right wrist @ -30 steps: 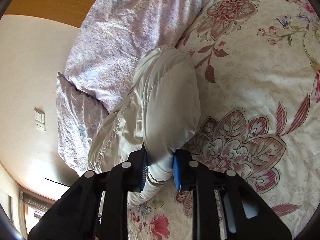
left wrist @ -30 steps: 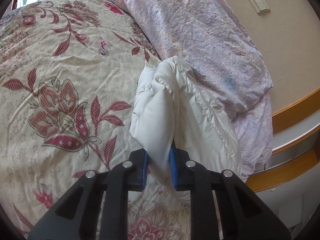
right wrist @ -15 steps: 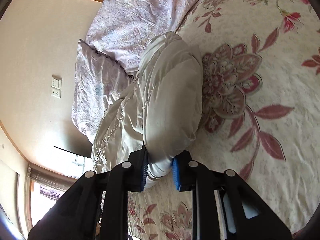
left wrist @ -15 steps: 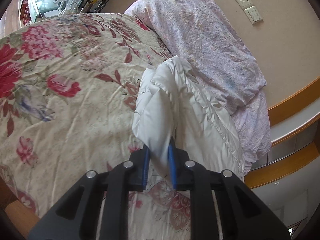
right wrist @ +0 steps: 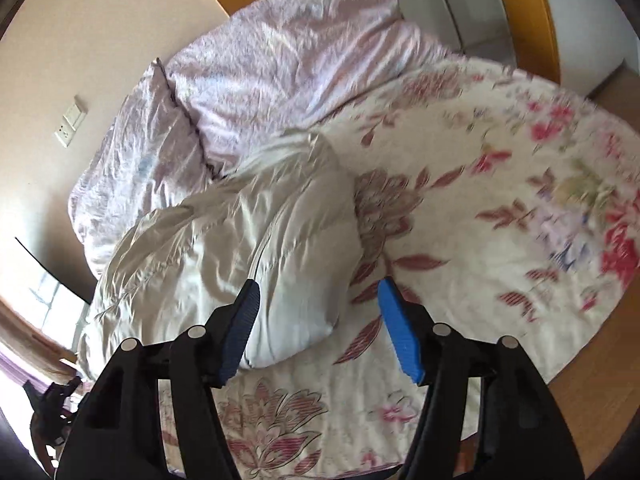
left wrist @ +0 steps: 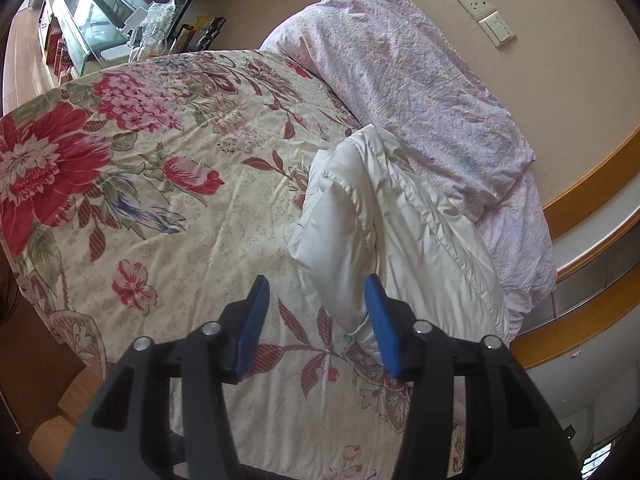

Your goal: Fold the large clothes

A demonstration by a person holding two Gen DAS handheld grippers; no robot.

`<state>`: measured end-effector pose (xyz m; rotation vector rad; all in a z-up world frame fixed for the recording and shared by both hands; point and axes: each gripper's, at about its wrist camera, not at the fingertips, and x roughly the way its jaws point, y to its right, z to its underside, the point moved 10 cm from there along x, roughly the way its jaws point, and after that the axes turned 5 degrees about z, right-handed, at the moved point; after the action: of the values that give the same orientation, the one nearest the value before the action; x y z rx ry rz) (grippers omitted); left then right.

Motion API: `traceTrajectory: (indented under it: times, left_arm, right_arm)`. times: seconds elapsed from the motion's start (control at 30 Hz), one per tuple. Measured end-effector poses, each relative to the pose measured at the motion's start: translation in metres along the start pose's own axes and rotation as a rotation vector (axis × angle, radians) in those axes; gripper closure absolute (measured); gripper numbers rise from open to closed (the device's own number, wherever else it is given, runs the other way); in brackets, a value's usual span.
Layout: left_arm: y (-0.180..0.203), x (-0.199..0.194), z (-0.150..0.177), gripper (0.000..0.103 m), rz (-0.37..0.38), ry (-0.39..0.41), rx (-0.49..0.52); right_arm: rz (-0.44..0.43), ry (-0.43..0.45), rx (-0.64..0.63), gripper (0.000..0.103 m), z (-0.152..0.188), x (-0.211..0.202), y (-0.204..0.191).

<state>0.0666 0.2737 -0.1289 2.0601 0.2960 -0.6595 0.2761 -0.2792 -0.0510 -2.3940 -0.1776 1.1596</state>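
Note:
A white puffy jacket [left wrist: 384,224] lies folded in a bundle on the floral bedspread [left wrist: 160,200], against the pink pillows [left wrist: 408,80]. My left gripper [left wrist: 318,304] is open, lifted above the bed, its right pad next to the jacket's near end. In the right wrist view the jacket [right wrist: 240,248] lies at left of centre on the bedspread [right wrist: 480,240]. My right gripper [right wrist: 318,312] is open and empty, just above the jacket's near end.
Pink pillows [right wrist: 248,80] lie along the wall. A wooden headboard ledge [left wrist: 580,240] runs at the right. A glass cabinet with clutter [left wrist: 100,20] stands beyond the bed's far side. Wall sockets [left wrist: 486,16] sit above the pillows.
Both grippers were shut on the jacket's end; now both have opened, let it go and pulled back and up. The jacket rests on the bed.

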Motion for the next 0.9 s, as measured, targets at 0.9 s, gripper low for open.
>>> traceTrajectory:
  times: [0.9]
  left_arm:
    - [0.018, 0.066, -0.003, 0.028, 0.104, -0.084, -0.036]
  right_arm:
    - [0.009, -0.031, -0.486, 0.039, 0.053, 0.096, -0.213]
